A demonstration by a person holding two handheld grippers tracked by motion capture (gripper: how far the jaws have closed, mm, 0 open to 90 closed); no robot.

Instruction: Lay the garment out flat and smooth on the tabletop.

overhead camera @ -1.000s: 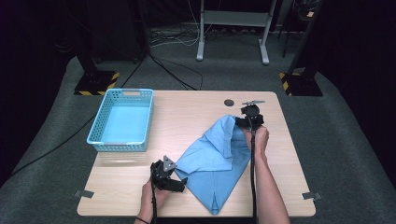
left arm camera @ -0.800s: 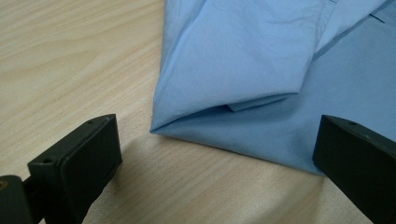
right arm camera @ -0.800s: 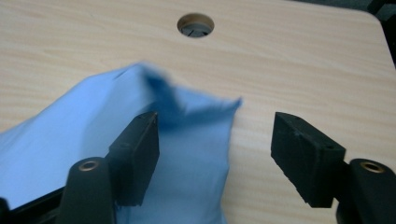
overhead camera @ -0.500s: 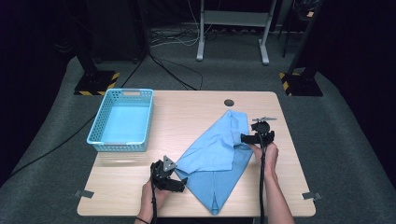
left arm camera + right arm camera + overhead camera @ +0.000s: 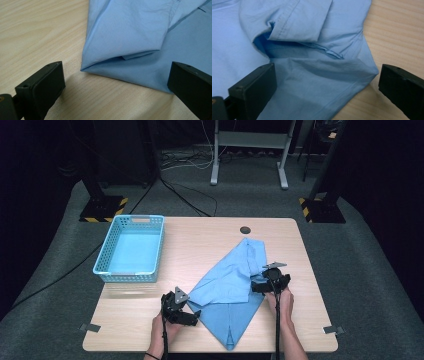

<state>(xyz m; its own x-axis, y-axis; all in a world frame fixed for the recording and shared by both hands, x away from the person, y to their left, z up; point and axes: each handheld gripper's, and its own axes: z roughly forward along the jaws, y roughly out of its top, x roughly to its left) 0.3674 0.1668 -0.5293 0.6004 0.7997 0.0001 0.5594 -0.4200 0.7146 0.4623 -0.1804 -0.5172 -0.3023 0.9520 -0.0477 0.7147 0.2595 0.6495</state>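
Having let the shirt (image 5: 227, 285) go, right gripper (image 5: 270, 281) fingers spread wide; left gripper (image 5: 181, 312) fingers likewise.

Table (image 5: 210, 245) brightly lit, surroundings dark; high view perhaps slightly soft.

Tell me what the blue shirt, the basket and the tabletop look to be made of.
Shirt: thin woven cloth, probably cotton or a blend, matte; it creases softly and shows stitched seams.
Basket: likely moulded plastic, light blue, with lattice walls and a smooth floor.
Tabletop: pale wood-grain surface, perhaps laminate, with a low sheen.
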